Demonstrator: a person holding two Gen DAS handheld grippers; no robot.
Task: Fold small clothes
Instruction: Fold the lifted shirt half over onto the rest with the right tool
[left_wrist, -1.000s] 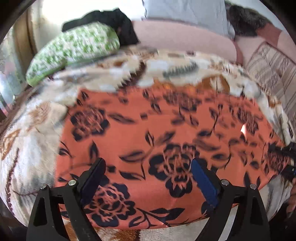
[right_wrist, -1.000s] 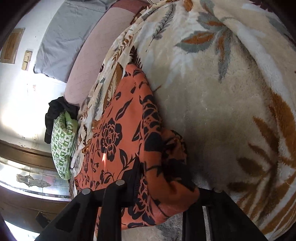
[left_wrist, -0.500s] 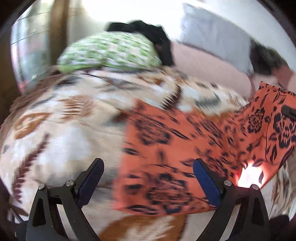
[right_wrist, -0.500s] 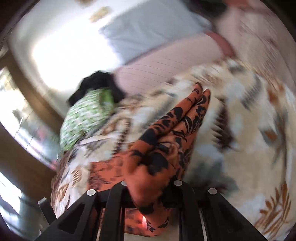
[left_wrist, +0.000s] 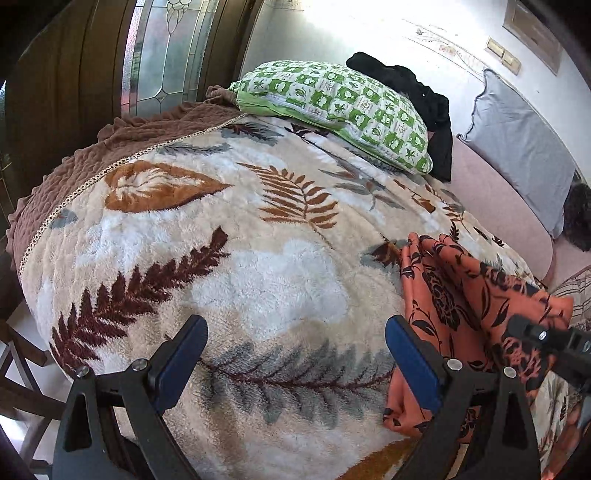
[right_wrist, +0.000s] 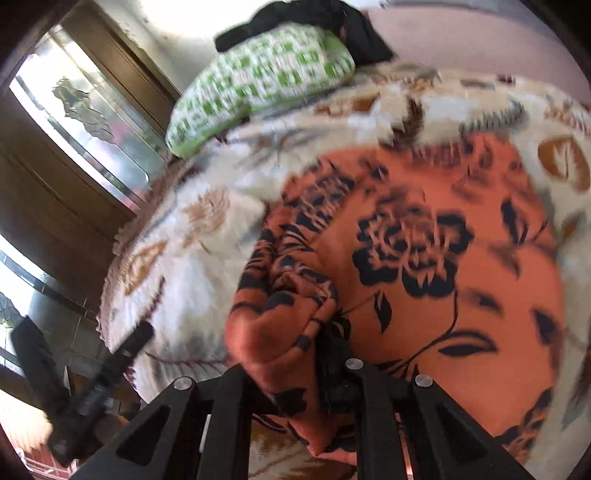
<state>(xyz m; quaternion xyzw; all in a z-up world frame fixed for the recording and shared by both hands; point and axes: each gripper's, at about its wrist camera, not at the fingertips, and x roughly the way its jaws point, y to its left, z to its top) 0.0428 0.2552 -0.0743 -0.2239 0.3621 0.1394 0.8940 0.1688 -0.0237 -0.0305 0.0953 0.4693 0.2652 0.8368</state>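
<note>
The small garment is an orange cloth with black flowers (right_wrist: 424, 258). It lies on a fleecy leaf-patterned blanket (left_wrist: 240, 258). My right gripper (right_wrist: 295, 373) is shut on a bunched edge of the cloth and holds it folded over the rest. In the left wrist view the cloth (left_wrist: 454, 306) lies at the right, with the right gripper (left_wrist: 546, 339) on it. My left gripper (left_wrist: 295, 354) is open and empty above bare blanket, left of the cloth. The left gripper also shows blurred in the right wrist view (right_wrist: 96, 387).
A green-and-white pillow (left_wrist: 332, 107) and a black garment (left_wrist: 417, 99) lie at the far end of the bed. A grey pillow (left_wrist: 524, 144) leans on the wall at the right. A brown bed cover (left_wrist: 122, 147) edges the left side, by a glass door (left_wrist: 166, 51).
My right gripper has lifted the cloth's edge and carried it over the rest, folding it. My left gripper has swung left, off the cloth, and stayed open.
</note>
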